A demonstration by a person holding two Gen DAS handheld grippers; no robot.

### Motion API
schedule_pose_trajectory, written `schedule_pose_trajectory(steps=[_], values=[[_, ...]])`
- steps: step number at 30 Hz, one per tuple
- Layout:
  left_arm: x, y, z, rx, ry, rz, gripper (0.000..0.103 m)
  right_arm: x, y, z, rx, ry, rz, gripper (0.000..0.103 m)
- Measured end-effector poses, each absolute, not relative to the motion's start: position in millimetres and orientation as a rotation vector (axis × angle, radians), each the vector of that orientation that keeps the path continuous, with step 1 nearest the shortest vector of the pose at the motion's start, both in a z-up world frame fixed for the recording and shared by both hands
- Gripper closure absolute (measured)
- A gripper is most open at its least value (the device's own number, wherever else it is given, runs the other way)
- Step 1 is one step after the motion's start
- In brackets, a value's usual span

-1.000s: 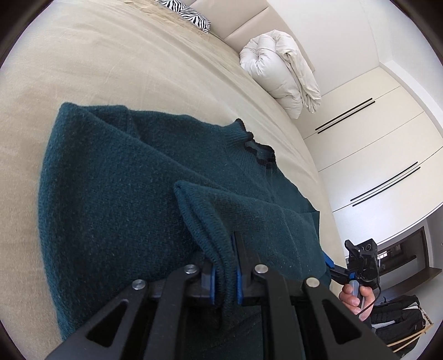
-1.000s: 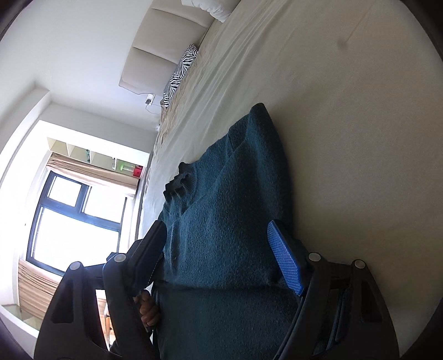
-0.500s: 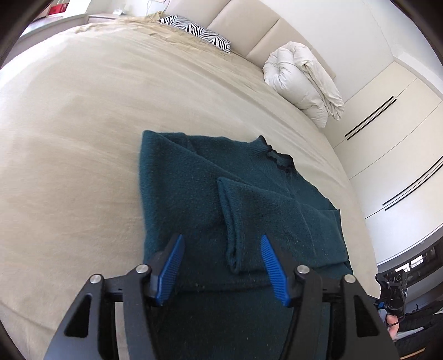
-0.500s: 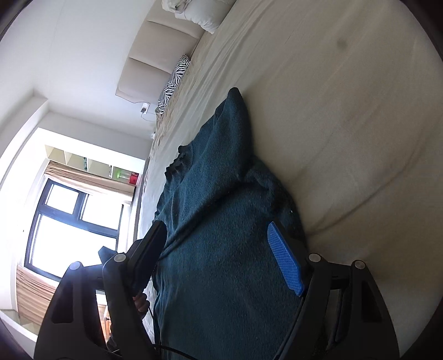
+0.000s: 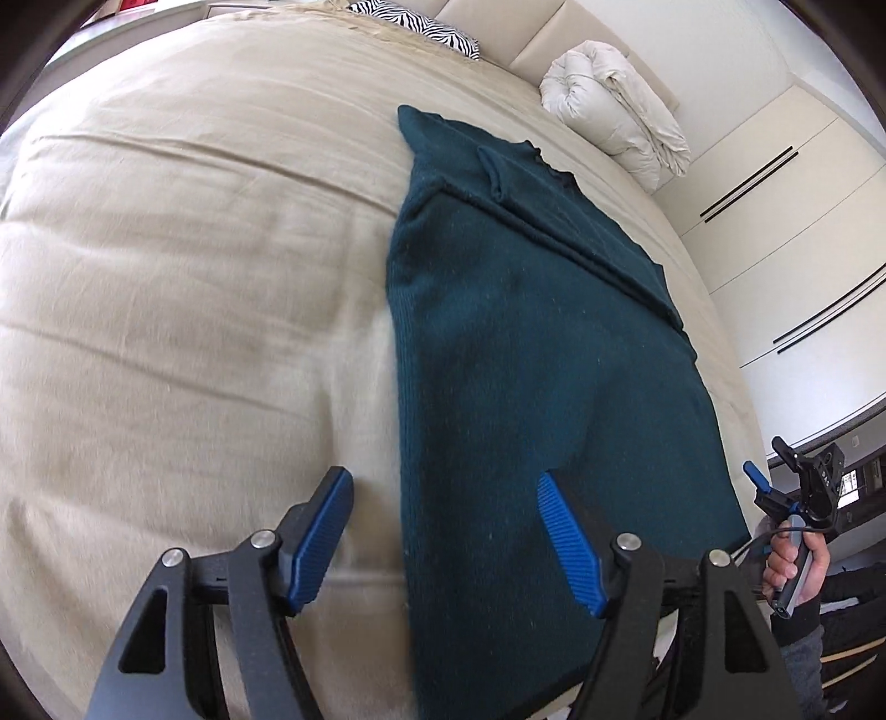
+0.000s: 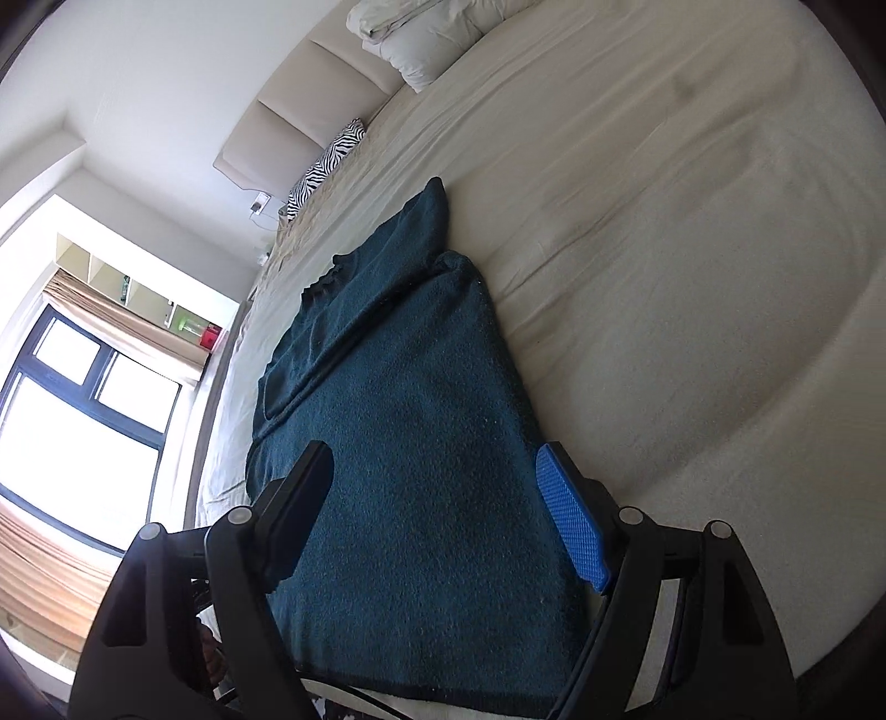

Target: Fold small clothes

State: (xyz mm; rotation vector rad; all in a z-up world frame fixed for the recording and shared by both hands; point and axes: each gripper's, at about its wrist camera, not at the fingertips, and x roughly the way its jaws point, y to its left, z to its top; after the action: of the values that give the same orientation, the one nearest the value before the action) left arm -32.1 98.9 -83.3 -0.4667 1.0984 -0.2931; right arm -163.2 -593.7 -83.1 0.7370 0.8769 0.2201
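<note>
The left tongs (image 5: 446,540) fill the bottom of the left wrist view with their jaws opening and nothing pinched: the left blue pad sits over bare sheet, the right one over the near end of the dark teal sweater (image 5: 531,354), whose left edge runs up between them. The right tongs (image 6: 437,509) stand spread wide at the bottom of the right wrist view, also gripping nothing, with the sweater's near hem spanning the gap between the fingers. At the lower right edge of the left wrist view a hand (image 5: 789,565) holds the handle of the other tool, just off the side of the bed (image 5: 183,288). The sweater lies flat on the beige sheet as a long narrow strip, running from the bottom centre of the left wrist view toward the upper middle. Its sides are folded in, a layered edge slanting across its upper half, and the frilled collar (image 5: 554,163) sits at the far end. Farther up the bed, a zebra-print pillow (image 5: 421,27) rests at the top centre and a rolled white duvet (image 5: 614,105) at the upper right, both against the padded headboard (image 5: 531,22). White wardrobe doors (image 5: 792,221) fill the right side of that view; in the right wrist view a bright window (image 6: 72,421) occupies the left edge.
</note>
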Motion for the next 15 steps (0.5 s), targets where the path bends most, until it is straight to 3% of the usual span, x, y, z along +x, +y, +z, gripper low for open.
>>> schedule_pose_trajectory(steps=[15], values=[[-73, 82, -90, -0.453, 1.162, -0.347, 0.033, -222, -601, -108, 0.7, 1.036, 0.156, 0.027]])
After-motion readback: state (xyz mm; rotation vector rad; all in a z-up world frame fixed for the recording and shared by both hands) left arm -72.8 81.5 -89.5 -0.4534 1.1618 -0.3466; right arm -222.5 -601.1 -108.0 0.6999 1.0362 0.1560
